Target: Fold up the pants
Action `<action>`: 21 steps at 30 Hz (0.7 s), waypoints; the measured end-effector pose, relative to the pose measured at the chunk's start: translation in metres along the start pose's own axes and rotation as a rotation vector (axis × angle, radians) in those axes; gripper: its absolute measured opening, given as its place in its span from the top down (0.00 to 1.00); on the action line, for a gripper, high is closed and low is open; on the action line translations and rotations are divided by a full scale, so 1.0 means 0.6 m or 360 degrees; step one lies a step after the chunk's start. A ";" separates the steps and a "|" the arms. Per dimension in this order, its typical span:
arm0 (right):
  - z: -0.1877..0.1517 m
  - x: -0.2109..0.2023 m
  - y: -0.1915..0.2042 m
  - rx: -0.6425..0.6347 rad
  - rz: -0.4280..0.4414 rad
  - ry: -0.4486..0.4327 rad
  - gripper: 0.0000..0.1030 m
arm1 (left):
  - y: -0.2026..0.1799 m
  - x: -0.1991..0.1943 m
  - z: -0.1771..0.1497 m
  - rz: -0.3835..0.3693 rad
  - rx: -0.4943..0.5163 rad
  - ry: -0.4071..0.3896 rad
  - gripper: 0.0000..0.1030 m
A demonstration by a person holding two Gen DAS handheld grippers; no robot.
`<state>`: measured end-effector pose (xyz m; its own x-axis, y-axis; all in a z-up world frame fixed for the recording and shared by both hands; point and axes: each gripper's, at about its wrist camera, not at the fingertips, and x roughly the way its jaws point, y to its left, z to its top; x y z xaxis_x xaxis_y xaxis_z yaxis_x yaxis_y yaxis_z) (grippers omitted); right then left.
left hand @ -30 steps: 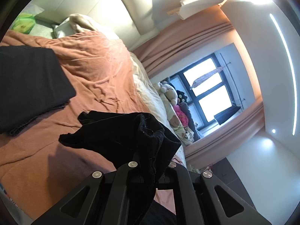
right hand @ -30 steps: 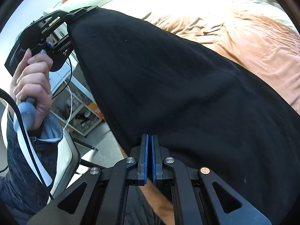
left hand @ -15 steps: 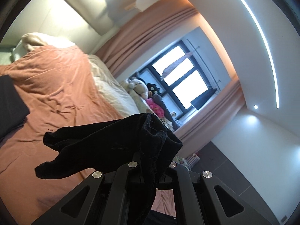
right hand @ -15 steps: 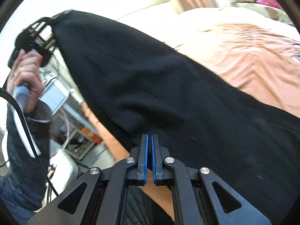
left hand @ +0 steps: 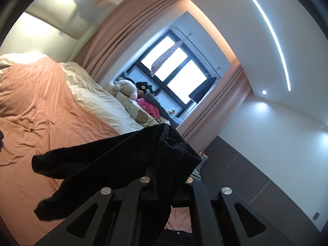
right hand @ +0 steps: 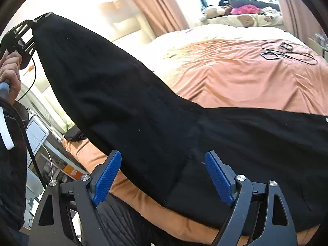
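Observation:
The black pants [right hand: 127, 102] stretch from the upper left down onto the orange bed cover [right hand: 235, 78] at the right. At the upper left, a hand holds my left gripper [right hand: 35, 23] shut on one end of the pants. In the left wrist view that end [left hand: 127, 162] bunches over the shut fingers of my left gripper [left hand: 164, 186] and hides the tips. My right gripper [right hand: 164, 170] hangs just above the pants' middle, its jaws opening wide. Its blue pads [right hand: 106, 176] press on nothing.
Stuffed toys [left hand: 131, 96] sit by the window at the bed's far side. Black cables and a small square frame [right hand: 270, 55] lie on the cover at the far right. Shelves and boxes [right hand: 41, 135] stand beside the bed at the left. A dark garment edge [left hand: 1, 139] shows at far left.
My right gripper's jaws have gone from shut to wide apart and the camera has swung right over the bed. The left gripper has risen with the pants' end, which stays gripped.

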<state>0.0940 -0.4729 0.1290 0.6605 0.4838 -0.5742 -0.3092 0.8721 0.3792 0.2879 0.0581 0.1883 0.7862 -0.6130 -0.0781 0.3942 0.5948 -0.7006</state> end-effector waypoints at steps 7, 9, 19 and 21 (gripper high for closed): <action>-0.056 -0.045 0.004 0.0116 -0.0043 -0.0081 0.19 | -0.080 0.046 -0.019 -0.0063 0.0067 0.0059 0.97; -0.089 -0.046 0.034 0.0138 -0.0061 -0.0109 0.19 | -0.107 0.068 -0.029 -0.0087 0.0083 0.0084 0.97; -0.176 -0.160 -0.016 0.0301 -0.0166 -0.0227 0.19 | -0.204 0.172 -0.095 -0.0216 0.0105 0.0232 0.97; -0.190 -0.187 -0.024 0.0336 -0.0188 -0.0248 0.19 | -0.220 0.191 -0.112 -0.0239 0.0098 0.0269 0.97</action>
<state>-0.0536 -0.5314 0.1049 0.7857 0.3486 -0.5111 -0.0856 0.8794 0.4683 0.2940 -0.1258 0.2244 0.6279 -0.7722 -0.0975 0.5331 0.5180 -0.6689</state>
